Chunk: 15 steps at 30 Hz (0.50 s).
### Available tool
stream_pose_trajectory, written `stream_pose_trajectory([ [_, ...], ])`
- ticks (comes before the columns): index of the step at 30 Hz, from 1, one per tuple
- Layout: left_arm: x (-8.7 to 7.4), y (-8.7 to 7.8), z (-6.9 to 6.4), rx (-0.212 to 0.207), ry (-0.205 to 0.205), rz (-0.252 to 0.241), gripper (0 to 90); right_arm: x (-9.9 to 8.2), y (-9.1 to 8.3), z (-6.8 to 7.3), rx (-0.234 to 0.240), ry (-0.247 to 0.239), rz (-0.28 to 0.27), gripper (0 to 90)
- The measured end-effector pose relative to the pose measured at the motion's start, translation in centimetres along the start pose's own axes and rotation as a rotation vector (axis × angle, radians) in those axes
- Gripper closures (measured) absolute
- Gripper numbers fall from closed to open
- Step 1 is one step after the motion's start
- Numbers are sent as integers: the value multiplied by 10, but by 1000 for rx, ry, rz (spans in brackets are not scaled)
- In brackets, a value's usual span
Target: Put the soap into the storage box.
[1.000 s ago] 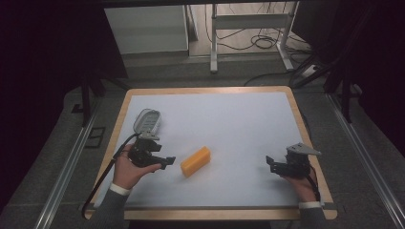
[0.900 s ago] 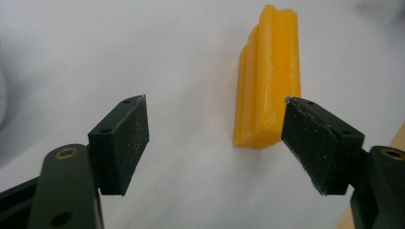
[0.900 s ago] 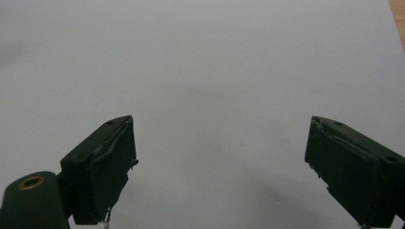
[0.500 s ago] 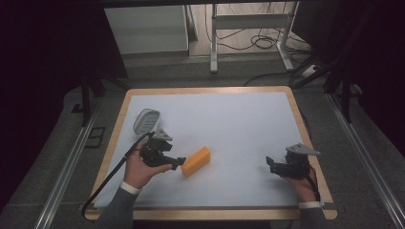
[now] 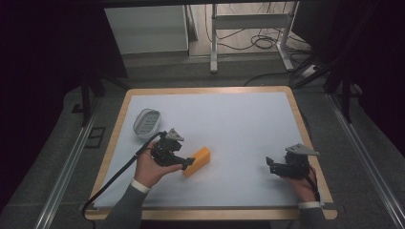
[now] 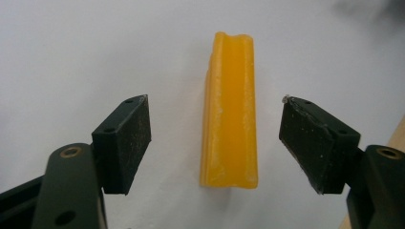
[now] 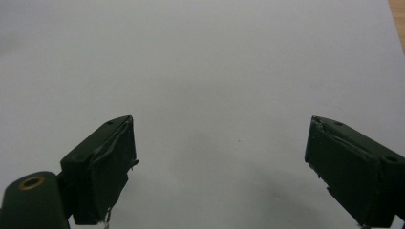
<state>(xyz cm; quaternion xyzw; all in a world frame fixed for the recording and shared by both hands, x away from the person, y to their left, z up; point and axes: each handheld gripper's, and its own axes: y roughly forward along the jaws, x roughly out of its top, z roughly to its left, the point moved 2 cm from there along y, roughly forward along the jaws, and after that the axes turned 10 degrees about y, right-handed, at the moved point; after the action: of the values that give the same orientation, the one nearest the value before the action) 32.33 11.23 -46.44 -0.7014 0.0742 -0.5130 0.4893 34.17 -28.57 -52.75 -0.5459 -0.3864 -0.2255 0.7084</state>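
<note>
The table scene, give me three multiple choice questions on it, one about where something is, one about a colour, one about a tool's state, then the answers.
1. Where is the grey dish?
A. left rear of the table
B. right front
C. centre

2. What colour is the block?
A. blue
B. yellow-orange
C. green

3. How is the left tool?
A. shut on the block
B. open, jaws either side of the block
C. shut, away from it

Answers: A, the dish lies near the table's left rear corner; B, both views show it yellow-orange; B, gaps show between each jaw and the block.

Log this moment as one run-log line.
left gripper: open, straddling yellow block | right gripper: open, idle | soap dish: untouched
</note>
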Motion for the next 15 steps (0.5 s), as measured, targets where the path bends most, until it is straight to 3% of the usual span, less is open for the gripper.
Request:
stream_pose_trajectory([
  [15,0,16,-6,-17,1,27,280,0,0,0,-8,-6,-3,102],
])
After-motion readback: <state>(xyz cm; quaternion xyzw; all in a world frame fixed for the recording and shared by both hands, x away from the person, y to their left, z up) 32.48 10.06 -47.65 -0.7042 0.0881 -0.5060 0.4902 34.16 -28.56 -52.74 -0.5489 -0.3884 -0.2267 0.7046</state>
